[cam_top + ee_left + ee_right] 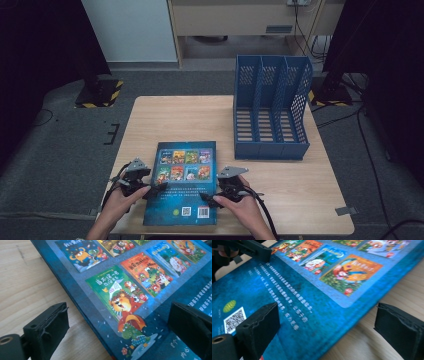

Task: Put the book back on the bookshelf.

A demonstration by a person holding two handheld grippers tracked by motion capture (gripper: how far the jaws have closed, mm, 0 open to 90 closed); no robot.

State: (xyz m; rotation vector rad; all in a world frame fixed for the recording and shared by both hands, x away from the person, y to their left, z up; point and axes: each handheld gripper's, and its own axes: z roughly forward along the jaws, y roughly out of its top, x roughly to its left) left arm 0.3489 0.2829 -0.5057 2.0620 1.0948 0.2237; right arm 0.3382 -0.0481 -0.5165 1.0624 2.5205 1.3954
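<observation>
Two tongs down at one book [183,182], both gaping wide!
It lies flat on the table [165,117] near me; my left gripper [117,326] straddles its left edge, my right gripper [325,326] straddles its right edge, jaws apart, nothing pinched. The rack [271,109] stands beyond.

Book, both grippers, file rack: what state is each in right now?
Book: closed, lying flat on the table, back cover up, not gripped.
Left gripper: open, jaws straddling the book's left edge.
Right gripper: open, jaws straddling the book's right edge.
File rack: upright on the table, compartments empty.
</observation>
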